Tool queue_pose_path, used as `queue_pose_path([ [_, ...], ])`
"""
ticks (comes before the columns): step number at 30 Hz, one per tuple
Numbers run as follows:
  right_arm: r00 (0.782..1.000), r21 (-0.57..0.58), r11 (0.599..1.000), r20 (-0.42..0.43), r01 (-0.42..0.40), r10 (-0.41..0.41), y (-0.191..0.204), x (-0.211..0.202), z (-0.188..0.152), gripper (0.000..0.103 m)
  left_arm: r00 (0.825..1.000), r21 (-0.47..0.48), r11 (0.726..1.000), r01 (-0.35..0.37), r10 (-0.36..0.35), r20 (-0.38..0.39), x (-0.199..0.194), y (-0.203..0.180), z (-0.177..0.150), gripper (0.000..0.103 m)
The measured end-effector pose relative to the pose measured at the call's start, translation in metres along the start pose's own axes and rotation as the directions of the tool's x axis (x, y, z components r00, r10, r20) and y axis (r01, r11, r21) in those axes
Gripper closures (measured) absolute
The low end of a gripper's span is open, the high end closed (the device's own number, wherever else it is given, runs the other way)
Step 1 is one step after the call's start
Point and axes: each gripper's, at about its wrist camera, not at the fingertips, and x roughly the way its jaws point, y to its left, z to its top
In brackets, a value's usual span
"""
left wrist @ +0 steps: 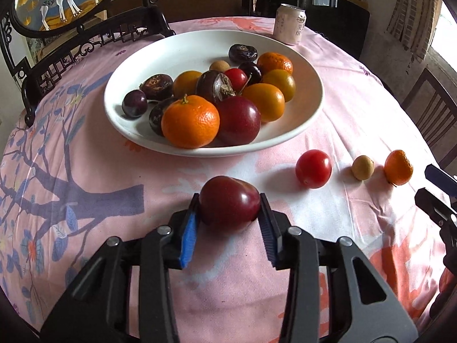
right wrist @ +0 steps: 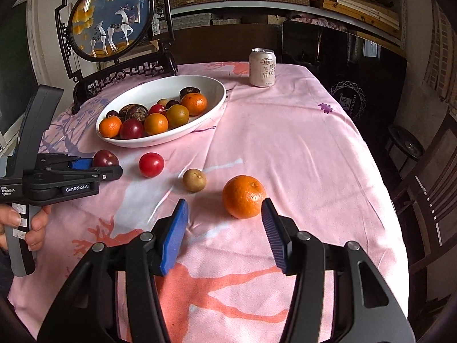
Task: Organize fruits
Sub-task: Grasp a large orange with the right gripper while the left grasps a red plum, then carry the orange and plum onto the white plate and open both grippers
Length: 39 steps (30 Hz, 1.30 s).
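1. Plum (left wrist: 230, 203) first: this dark red fruit sits on the tabletop (left wrist: 85, 171) just in front of the plate (left wrist: 120, 114), and my left gripper (left wrist: 228, 217) has its jaws closed against both its sides. I judge the grip is there to carry it to the plate, where most of the fruit is already heaped. I cannot tell whether it has left the cloth yet.

2. It looks smooth, glossy and rounded, with a shallow cleft on top. A skin like that could slip between pads, so I hold it across its widest part.

3. Right of it, a row of loose fruit waits on the tabletop, each piece apart from the next: a red tomato (left wrist: 313, 168), a small tan longan (left wrist: 362, 167), then a tangerine (left wrist: 398, 167).

4. My right gripper (right wrist: 225, 228) has its jaws open and holds nothing. The tangerine lies just ahead of the right-hand pad, nearly touching it, so I judge it the natural next pick for that hand.

5. The plate is already crowded with tangerines, plums and dark wrinkled fruit, so a rounded piece set on that pile may roll.
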Motion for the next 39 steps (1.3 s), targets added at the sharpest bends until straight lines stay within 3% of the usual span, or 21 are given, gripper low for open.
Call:
queue_pose_path([
  [12, 0.991, 0.017, 0.999, -0.127, 0.04, -0.038, -0.009, 0.047, 0.007, 0.05, 1.0, 0.003, 1.0, 0.019, -0.019, -0.004, -0.009, 0.006, -0.006, 0.064],
  [14, 0.99, 0.016, 0.999, -0.134, 0.046, -0.044, -0.01, 0.053, 0.009, 0.057, 1.0, 0.003, 1.0, 0.018, -0.018, -0.006, -0.009, 0.007, -0.007, 0.064],
  [16, 0.991, 0.02, 0.999, -0.124, 0.049, -0.046, -0.01, 0.054, 0.012, 0.063, 1.0, 0.001, 1.0, 0.019, -0.019, -0.007, -0.009, 0.008, -0.007, 0.064],
  [21, 0.995, 0.041, 0.999, -0.1, 0.022, -0.018, -0.01, 0.046, 0.013, 0.063, 1.0, 0.006, 1.0, 0.026, -0.026, 0.002, -0.015, 0.011, -0.009, 0.064],
  [27, 0.995, 0.007, 0.995, 0.007, -0.095, 0.095, 0.018, 0.011, 0.034, 0.063, 0.997, 0.041, 0.998, 0.042, -0.044, 0.055, -0.046, 0.016, -0.004, 0.064],
  [34, 0.983, -0.075, 0.986, 0.091, -0.151, 0.157, 0.062, 0.013, 0.077, 0.063, 0.99, 0.015, 0.999, 0.04, -0.041, 0.132, -0.069, 0.033, 0.031, 0.064],
  [39, 0.981, -0.109, 0.98, 0.089, -0.165, 0.175, 0.09, 0.047, 0.103, 0.063, 0.991, -0.051, 0.999, 0.009, -0.002, 0.135, -0.044, 0.054, 0.071, 0.064],
])
